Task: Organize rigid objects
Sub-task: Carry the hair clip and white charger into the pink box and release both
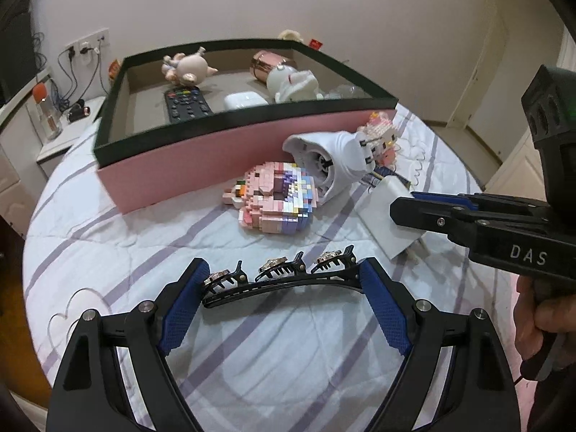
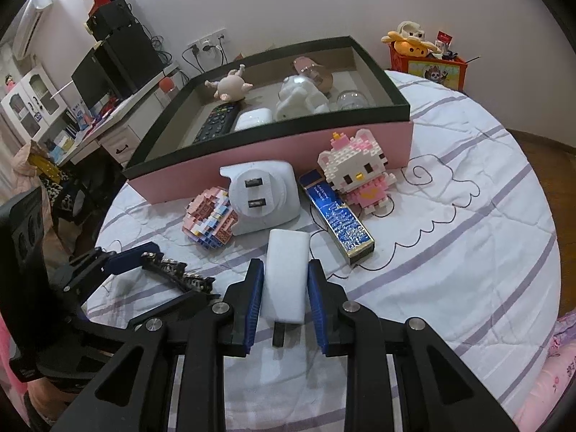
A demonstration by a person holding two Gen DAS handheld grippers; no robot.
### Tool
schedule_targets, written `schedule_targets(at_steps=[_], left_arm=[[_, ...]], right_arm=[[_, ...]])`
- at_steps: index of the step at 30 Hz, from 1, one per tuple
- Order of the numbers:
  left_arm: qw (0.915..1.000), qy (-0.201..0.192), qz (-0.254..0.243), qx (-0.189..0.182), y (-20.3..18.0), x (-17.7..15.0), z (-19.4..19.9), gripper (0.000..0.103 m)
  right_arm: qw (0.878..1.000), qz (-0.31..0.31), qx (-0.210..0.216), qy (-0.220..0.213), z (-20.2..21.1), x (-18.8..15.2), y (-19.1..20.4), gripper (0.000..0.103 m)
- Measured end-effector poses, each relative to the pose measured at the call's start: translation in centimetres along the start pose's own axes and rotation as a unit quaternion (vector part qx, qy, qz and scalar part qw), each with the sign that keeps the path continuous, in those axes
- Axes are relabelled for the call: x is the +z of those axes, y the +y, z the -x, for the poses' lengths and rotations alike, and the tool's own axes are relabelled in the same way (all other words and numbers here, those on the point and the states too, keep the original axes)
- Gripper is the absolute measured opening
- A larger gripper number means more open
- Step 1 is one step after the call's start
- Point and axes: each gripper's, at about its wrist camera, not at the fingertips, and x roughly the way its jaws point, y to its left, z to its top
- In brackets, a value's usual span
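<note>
My left gripper (image 1: 284,284) is closed on the ends of a long black hair clip (image 1: 277,277) with three small claws, just above the bed. It also shows in the right wrist view (image 2: 180,273). My right gripper (image 2: 284,280) is shut on a white charger block (image 2: 286,273) with its prongs toward me. That charger also shows in the left wrist view (image 1: 392,216). A pink box with a dark rim (image 1: 201,158) holds a remote (image 1: 185,102), a white case (image 1: 244,100), a pig figure (image 1: 190,68) and a white toy (image 1: 293,84).
On the striped bedspread (image 2: 450,252) lie a white plug adapter (image 2: 262,198), a pink brick donut (image 2: 210,221), a brick Hello Kitty (image 2: 356,169) and a blue box (image 2: 338,216). A desk (image 2: 108,122) stands at the left, a red toy crate (image 2: 432,68) at the back right.
</note>
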Motion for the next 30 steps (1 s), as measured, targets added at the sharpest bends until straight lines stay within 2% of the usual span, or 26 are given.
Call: schedule_targets(at_steps=[8,14,23,30], left_arm=[[0.9993,-0.034,0.007,0.015,0.4,1.0,3.1,0.086],[0.9988,-0.043,0.008,0.022,0.6,1.6,3.8,0.086],[0.9986,-0.046,0.012,0.022,0.7,1.7,4.0,0.086],[0.9981,-0.055,0.012,0.024,0.9,2.4,4.5,0.086]], right_arm=[[1.000,0.008,0.010,-0.012,1.2,0.4,0.5,0.025],[1.000,0.011,0.008,-0.001,0.4,0.3,0.6,0.025],[0.999,0.035,-0.032,0.021,-2.6,0.3,1.1,0.023],[0.999,0.035,-0.008,-0.010,0.2,0.7,1.1,0.023]])
